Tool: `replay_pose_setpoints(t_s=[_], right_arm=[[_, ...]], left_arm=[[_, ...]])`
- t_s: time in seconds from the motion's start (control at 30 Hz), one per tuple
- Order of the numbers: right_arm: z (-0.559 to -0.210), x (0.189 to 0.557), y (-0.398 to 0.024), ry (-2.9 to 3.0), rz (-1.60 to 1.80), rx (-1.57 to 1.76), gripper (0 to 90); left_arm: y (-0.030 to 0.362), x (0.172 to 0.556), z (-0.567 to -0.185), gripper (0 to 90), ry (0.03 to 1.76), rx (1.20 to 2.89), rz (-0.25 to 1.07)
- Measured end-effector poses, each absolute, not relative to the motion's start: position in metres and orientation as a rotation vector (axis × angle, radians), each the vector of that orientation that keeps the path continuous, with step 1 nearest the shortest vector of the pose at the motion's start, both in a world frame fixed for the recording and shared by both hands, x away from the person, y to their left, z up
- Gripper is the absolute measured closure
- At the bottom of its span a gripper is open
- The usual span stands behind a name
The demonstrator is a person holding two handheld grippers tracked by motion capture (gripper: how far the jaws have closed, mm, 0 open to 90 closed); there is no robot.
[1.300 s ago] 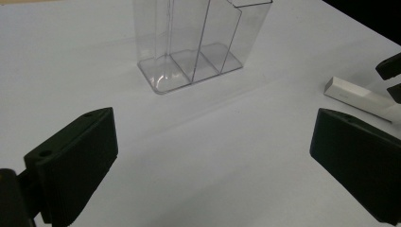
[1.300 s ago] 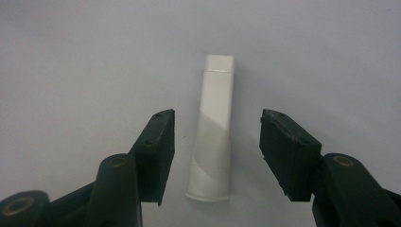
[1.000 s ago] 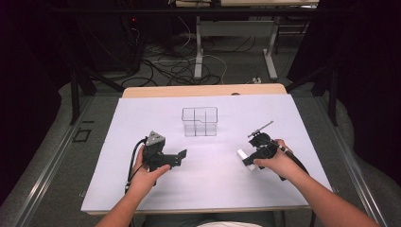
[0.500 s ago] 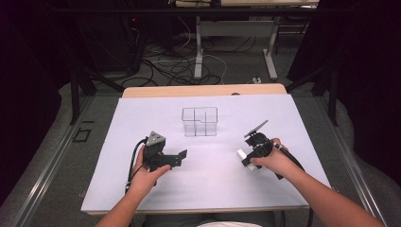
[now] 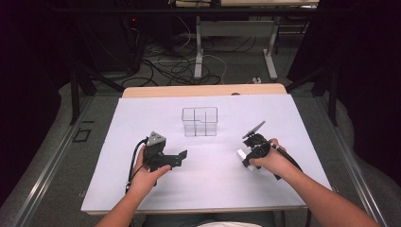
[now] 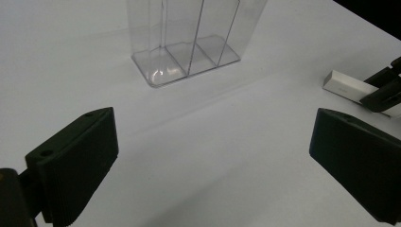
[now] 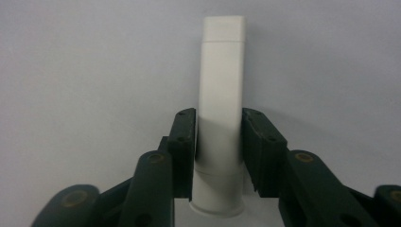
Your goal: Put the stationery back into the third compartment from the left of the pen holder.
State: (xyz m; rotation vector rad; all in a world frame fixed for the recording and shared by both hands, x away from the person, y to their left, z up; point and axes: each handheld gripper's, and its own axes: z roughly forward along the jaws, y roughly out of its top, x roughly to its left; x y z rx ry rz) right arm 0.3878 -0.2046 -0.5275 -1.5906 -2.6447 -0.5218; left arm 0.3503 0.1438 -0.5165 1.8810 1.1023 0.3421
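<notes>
White sheeting covers the table [image 5: 142, 189], whose wooden edge shows at the far side in the high view. Next in size, a clear plastic organiser [image 5: 200, 121] stands upright near the centre of the sheet, divided into compartments by thin transparent walls; the left gripper view shows its base and partitions [image 6: 189, 56], though the exact count of compartments cannot be confirmed from either angle. The left gripper [image 5: 176, 158] is held low over the sheet on the person's left, its two black jaws standing wide apart with nothing between them, pointed toward the organiser. The right gripper [image 5: 247, 158] sits on the person's right, well apart from the organiser, tilted down to the sheet. Its jaws have just been closing and now press on both sides of a small white rectangular block [image 7: 221, 118], which lies lengthwise between them and extends beyond the pads [image 7: 184, 142] on the sheet. Seen from the left gripper view, the same block [image 6: 345, 85] lies flat on the sheet with one end projecting clear of the right gripper's jaws.
</notes>
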Motion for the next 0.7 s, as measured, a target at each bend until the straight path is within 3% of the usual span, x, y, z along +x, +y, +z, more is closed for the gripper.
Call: replay_pose_setpoints(t_s=[0.7], right_arm=[[-0.5264,0.3874,-0.2062,-2.648,-0.556,-1.59,68.1]], left_arm=[[0.1434,0.3504,-0.5173,2.0,1.112,1.882,0.336]])
